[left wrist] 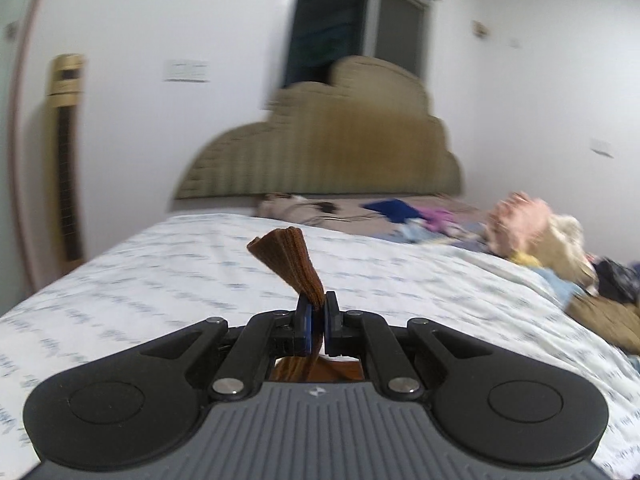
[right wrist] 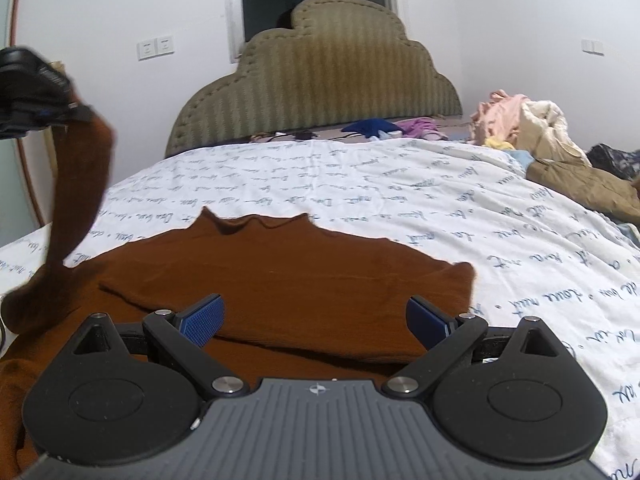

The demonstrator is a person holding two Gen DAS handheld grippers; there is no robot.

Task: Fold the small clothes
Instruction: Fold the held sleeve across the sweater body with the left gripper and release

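A small brown knit top (right wrist: 280, 276) lies spread on the white printed bedsheet (right wrist: 400, 200). Its left sleeve (right wrist: 80, 176) is lifted high at the left of the right wrist view, pinched by my left gripper (right wrist: 74, 112). In the left wrist view the left gripper (left wrist: 318, 316) is shut on the brown sleeve cuff (left wrist: 294, 260), which sticks up between the blue pads. My right gripper (right wrist: 314, 322) hovers low over the near part of the top, open, with nothing between its fingers.
A padded olive headboard (right wrist: 320, 80) stands at the far end of the bed. A heap of mixed clothes (right wrist: 532, 132) lies at the right, with blue and purple pieces (right wrist: 384, 126) near the headboard. White walls surround the bed; a tall beige unit (left wrist: 66, 152) stands at the left.
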